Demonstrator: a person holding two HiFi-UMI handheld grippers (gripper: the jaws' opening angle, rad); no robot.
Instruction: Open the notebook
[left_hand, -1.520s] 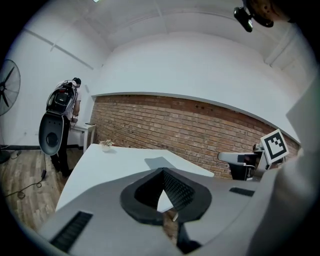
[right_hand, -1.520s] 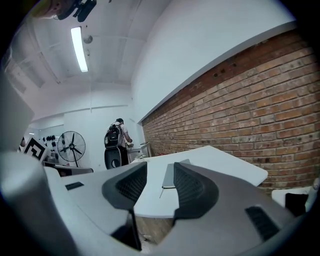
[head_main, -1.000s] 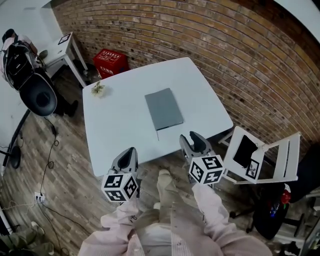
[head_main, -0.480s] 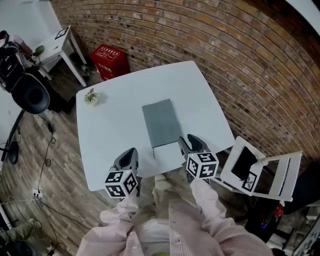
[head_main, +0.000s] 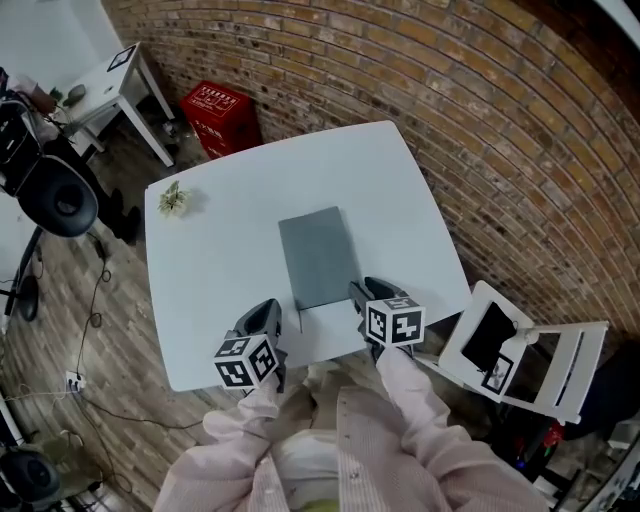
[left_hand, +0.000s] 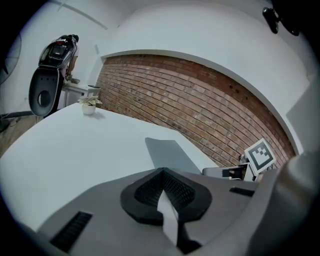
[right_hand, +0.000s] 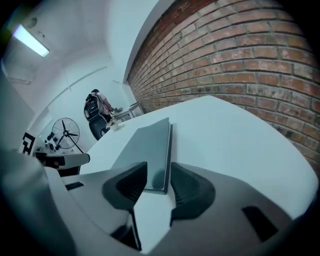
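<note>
On the pale blue square tabletop (head_main: 215, 260) the thin grey rectangular notebook (head_main: 318, 258) lies flat and closed, a little right of the middle, with its short edge toward the person. Compared with one second ago, both hands have moved forward. The claws were then hanging before the near edge of the tabletop, well apart from the notebook, and now they are over the tabletop itself. The right claw (head_main: 368, 292) is just beside the near right corner of the notebook. In the right gripper view its two jaws stand apart (right_hand: 159, 181) and this corner of the notebook (right_hand: 147, 145) shows in the gap between them, but I cannot tell if a jaw touches the cover already. The left claw (head_main: 268, 312) is near the left side of the notebook's near end. Its jaws are pressed together with nothing between them (left_hand: 161, 175), and the notebook (left_hand: 167, 155) lies ahead of it, to the right. I judge that the approach is almost finished and the opening is not yet begun. The next move is probably for the right claw to catch the edge of the cover and lift it, while the left claw can press the notebook down
</note>
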